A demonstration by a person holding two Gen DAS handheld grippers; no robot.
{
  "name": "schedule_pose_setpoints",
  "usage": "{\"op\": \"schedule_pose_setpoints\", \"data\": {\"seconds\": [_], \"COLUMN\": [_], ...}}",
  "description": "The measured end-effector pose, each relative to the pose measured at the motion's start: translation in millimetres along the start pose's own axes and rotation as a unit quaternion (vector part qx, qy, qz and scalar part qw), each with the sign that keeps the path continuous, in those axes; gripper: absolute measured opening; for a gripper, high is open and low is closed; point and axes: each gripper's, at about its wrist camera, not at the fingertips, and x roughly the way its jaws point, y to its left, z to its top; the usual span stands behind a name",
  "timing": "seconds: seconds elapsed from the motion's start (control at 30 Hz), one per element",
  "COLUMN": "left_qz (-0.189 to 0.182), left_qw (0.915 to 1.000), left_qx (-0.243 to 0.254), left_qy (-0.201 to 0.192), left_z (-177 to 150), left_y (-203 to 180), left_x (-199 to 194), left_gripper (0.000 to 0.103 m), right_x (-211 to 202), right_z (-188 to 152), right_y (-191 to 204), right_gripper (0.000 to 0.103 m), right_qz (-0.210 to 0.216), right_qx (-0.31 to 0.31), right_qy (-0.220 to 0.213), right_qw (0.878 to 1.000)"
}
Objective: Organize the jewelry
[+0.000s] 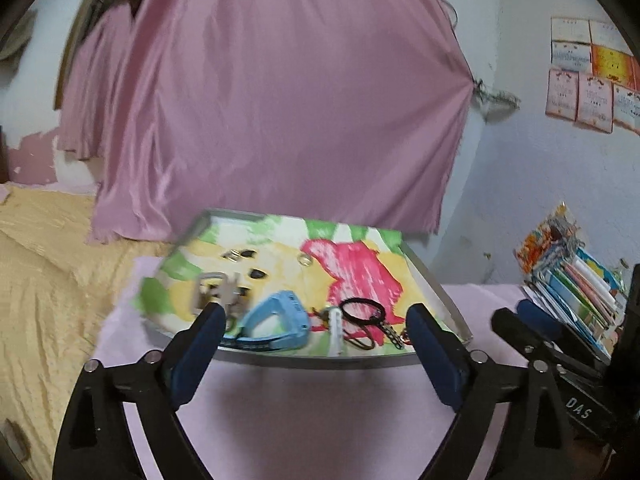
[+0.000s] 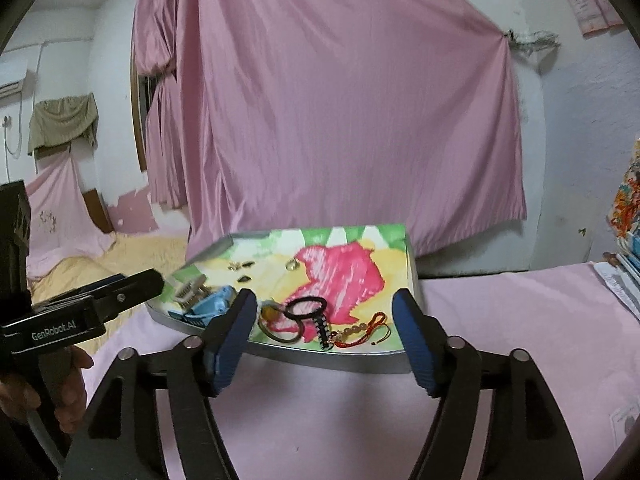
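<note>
Two claws hang above the pink worktop (image 2: 520, 320), just in front of the tray (image 2: 412, 276), and neither one holds anything.

All the jewelry lies inside the tray, on its bright painted paper. That looks like the plan: the raised rim keeps small things from sliding off onto the cloth. Near the tray's front edge sit the blue watch band (image 1: 280, 316), the black ring (image 1: 362, 310) with its little chain, and a red cord bracelet (image 2: 368, 330). Toward the tray's left side is a silver buckle piece (image 1: 212, 292). Further back in the tray lie some small dark bits (image 1: 240, 255) and one tiny round ring (image 1: 306, 259). They are too small to name.

The left claw (image 1: 316, 344) is spread very wide. Its blue pads (image 1: 200, 348) touch nothing; the tray's front edge only shows between them.

The right claw (image 2: 324, 340) is also spread apart, a bit less wide. Its pads touch nothing either.

Both claws tip a little downward toward the tray. A hand (image 2: 60, 392) grips the left claw's handle at the tray's left.

I think the things in the tray are put where they belong now.
</note>
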Motion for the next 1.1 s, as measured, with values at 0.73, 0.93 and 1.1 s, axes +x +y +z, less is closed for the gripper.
{"op": "schedule_pose_setpoints", "data": {"seconds": [0.73,0.93,1.1], "left_qz": [0.060,0.064,0.062], "left_qw": [0.9927,0.9931,0.9931], "left_qx": [0.027,0.020,0.016], "left_qy": [-0.102,-0.097,-0.098], "left_z": [-65,-76,-78], "left_y": [20,24,27], "left_x": [-108,-112,-114], "left_gripper": [0.102,0.102,0.102], "right_x": [-91,-95,-96], "right_z": [-58,-62,-62], "right_y": [20,17,17], "right_gripper": [0.100,0.100,0.100], "right_qz": [-0.007,-0.006,-0.005], "right_qx": [0.004,0.006,0.007], "right_qy": [-0.085,-0.083,-0.084], "right_qw": [0.996,0.997,0.996]}}
